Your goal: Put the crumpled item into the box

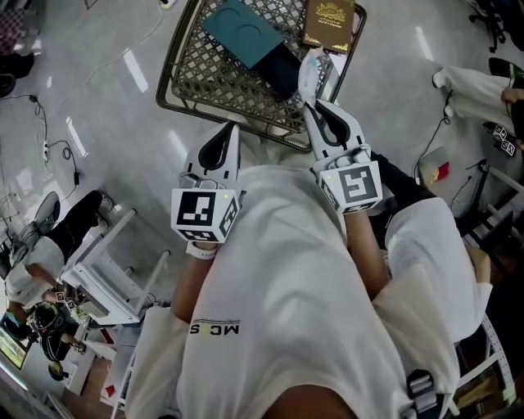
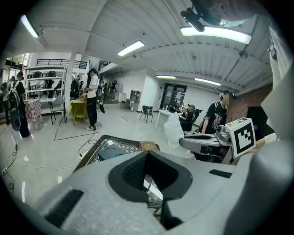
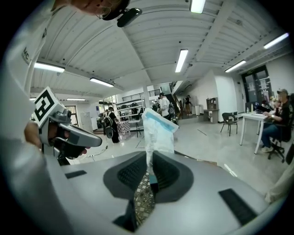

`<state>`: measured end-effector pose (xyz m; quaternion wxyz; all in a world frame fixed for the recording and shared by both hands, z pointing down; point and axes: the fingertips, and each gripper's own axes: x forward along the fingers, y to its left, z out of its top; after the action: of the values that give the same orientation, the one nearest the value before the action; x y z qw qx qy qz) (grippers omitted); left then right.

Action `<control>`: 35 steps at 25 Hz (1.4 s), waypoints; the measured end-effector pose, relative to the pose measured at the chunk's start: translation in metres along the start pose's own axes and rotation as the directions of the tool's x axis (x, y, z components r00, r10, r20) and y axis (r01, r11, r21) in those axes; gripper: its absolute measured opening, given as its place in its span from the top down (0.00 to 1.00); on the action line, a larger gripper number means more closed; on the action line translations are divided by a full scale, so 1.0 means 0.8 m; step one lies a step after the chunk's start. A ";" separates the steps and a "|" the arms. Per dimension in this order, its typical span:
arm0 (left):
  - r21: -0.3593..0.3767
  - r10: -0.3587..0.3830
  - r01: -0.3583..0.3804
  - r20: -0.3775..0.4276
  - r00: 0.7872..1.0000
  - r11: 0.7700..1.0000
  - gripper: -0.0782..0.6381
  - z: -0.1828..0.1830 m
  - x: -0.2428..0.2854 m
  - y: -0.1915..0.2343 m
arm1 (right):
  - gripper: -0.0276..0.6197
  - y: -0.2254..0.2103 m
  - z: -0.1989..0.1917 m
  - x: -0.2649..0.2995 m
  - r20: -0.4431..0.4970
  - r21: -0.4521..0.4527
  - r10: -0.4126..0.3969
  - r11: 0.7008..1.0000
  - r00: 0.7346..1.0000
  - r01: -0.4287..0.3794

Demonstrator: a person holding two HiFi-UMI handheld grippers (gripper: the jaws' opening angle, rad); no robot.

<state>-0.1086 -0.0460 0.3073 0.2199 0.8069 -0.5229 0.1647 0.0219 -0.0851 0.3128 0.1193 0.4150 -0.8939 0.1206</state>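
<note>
Head view: at far left a cable trails over the grey floor, and a white frame stands lower left with people seated beside it, well apart from the work. The left tongs hover just short of the box's near rim, jaws closed together with nothing between them, as the left gripper view confirms. The box, an open wire-mesh one, sits on the floor ahead. It already holds a teal case at the middle, a dark item below that and a brown book at the far right corner. The mesh on its left side is bare. The right tongs reach over the near right rim, jaws pinched on the crumpled item. This white piece with a blue edge sticks out beyond the tips, above the box's right part, just beside the dark item and short of the book. To the right of the box the floor is open, and a person's white sleeve shows at the far right edge, well apart.
</note>
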 end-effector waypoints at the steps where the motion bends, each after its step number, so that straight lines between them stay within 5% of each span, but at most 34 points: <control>1: 0.001 -0.005 0.005 -0.006 1.000 1.000 0.86 0.001 0.004 0.002 | 0.87 -0.003 -0.004 0.004 -0.011 -0.002 -0.004 1.000 1.000 0.004; 7: 0.008 -0.023 0.023 -0.024 0.999 1.000 0.86 0.003 0.033 0.015 | 0.87 -0.021 -0.028 0.028 -0.067 0.006 -0.034 0.999 0.997 0.034; 23: -0.007 -0.090 0.090 -0.165 0.982 0.996 0.86 -0.085 0.126 0.047 | 0.87 -0.041 -0.141 0.106 -0.222 0.049 -0.043 0.997 0.974 0.055; 35: -0.005 -0.091 0.092 -0.206 0.974 0.996 0.86 -0.126 0.191 0.067 | 0.87 -0.052 -0.225 0.156 -0.326 -0.019 -0.043 0.999 0.945 0.039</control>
<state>-0.1002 -0.1296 0.4785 0.2785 0.8093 -0.4590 0.2383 -0.0037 -0.1437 0.5264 0.2704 0.4069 -0.8538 0.1796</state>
